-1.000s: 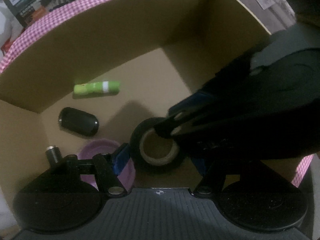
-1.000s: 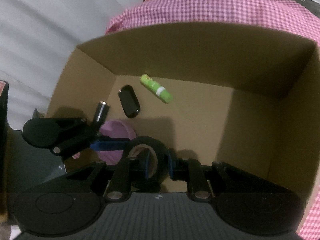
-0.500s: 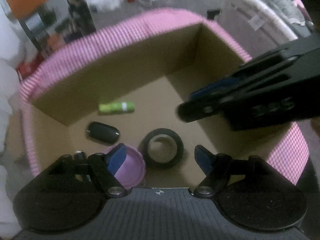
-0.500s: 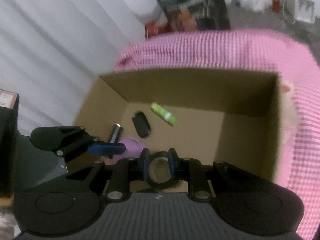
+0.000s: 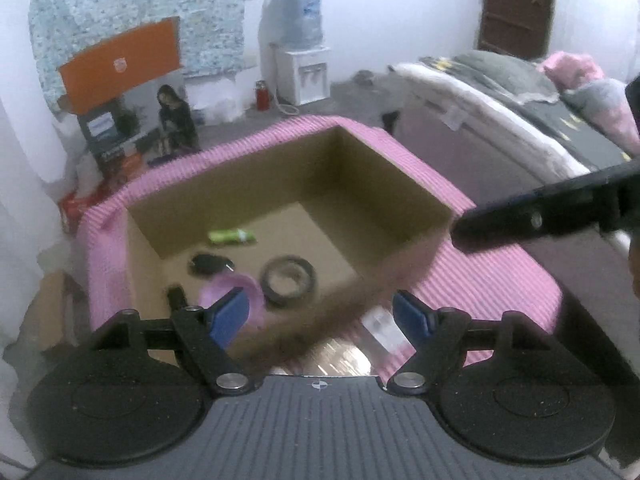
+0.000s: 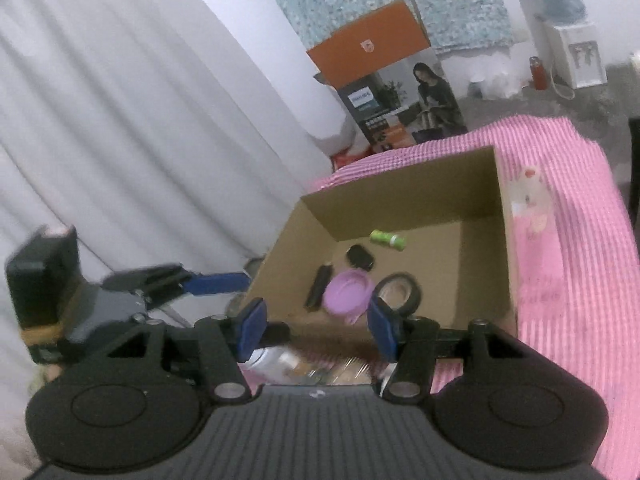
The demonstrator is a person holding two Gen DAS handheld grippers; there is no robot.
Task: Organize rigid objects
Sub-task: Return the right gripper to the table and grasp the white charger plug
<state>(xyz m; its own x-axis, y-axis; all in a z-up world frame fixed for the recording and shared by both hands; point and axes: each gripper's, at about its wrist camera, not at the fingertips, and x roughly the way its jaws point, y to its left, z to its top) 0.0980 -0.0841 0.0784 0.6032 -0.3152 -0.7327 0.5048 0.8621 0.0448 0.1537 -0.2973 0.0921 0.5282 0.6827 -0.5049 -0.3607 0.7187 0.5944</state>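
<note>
The left gripper [image 5: 320, 314] is wide apart with nothing between its blue pads, and the right gripper [image 6: 314, 330], whose jaws have just been opening, is likewise empty. The black tape roll [image 6: 398, 290] lies flat at centre frame on the floor of the cardboard box [image 6: 505, 240], beside a purple lid [image 6: 347, 292], what looks like a black fob [image 6: 359, 257], and a green tube [image 6: 387, 239] further up

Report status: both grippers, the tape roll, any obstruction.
Left gripper open, empty. Right gripper jaws just opening, nothing between them. Tape roll flat in cardboard box beside purple lid. Nothing in the way.
</note>
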